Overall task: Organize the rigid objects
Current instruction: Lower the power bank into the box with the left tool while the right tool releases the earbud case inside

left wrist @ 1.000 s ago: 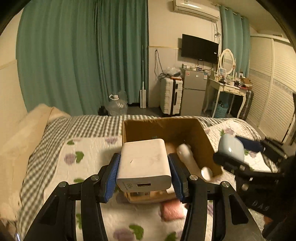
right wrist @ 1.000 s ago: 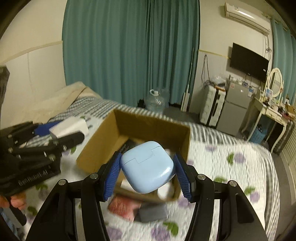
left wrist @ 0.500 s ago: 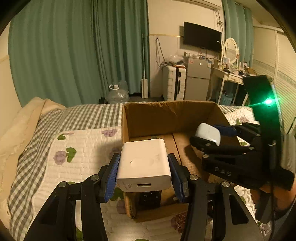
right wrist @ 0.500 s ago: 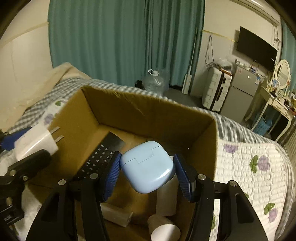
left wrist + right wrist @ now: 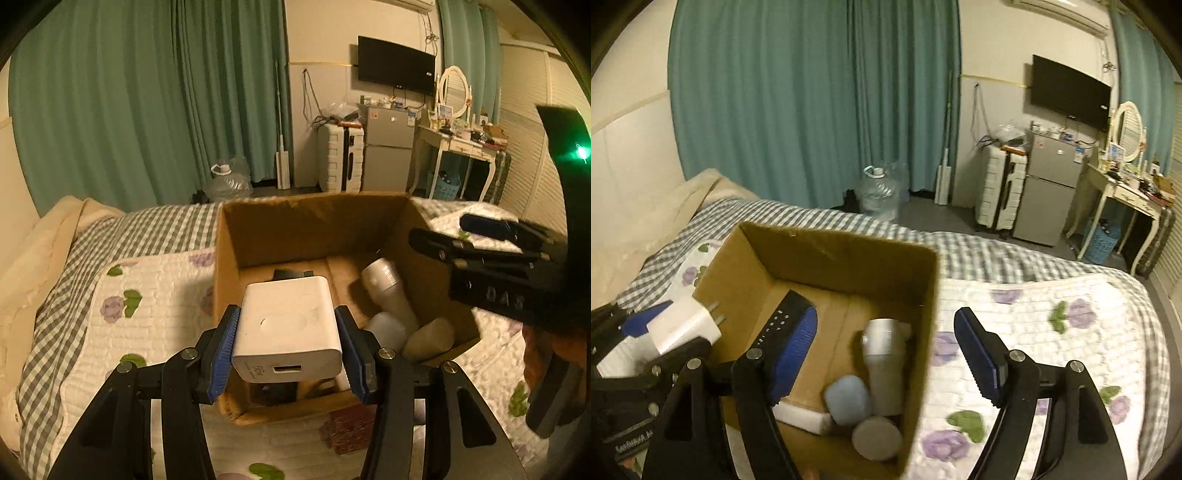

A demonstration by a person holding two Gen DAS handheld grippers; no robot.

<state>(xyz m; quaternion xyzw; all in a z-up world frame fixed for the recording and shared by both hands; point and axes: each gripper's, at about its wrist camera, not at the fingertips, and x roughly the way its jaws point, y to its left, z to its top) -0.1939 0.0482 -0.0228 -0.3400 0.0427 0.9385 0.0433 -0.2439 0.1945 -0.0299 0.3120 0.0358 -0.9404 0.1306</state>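
Note:
My left gripper (image 5: 290, 345) is shut on a white charger (image 5: 288, 332), held over the near edge of an open cardboard box (image 5: 310, 221) on the bed. In the right wrist view the charger (image 5: 685, 325) shows at the left with its prongs toward the box (image 5: 846, 254). My right gripper (image 5: 886, 354) hangs over the box's right wall; its jaws are opening and nothing is between them. A light blue earbud case (image 5: 847, 404) lies in the box beside a white bottle (image 5: 884, 365), a black remote (image 5: 783, 317) and a grey round lid (image 5: 877, 437).
The box stands on a white floral quilt (image 5: 1052, 332) over a checked bedspread (image 5: 122, 236). A reddish packet (image 5: 347, 428) lies on the quilt in front of the box. Beyond the bed are a water jug (image 5: 879, 192), a suitcase (image 5: 999, 192), a small fridge (image 5: 1047, 188) and a dressing table (image 5: 1123, 195).
My right gripper moved over the box, opened and let go of the blue earbud case, which now lies in the box. My left gripper came closer to the box, still gripping the charger.

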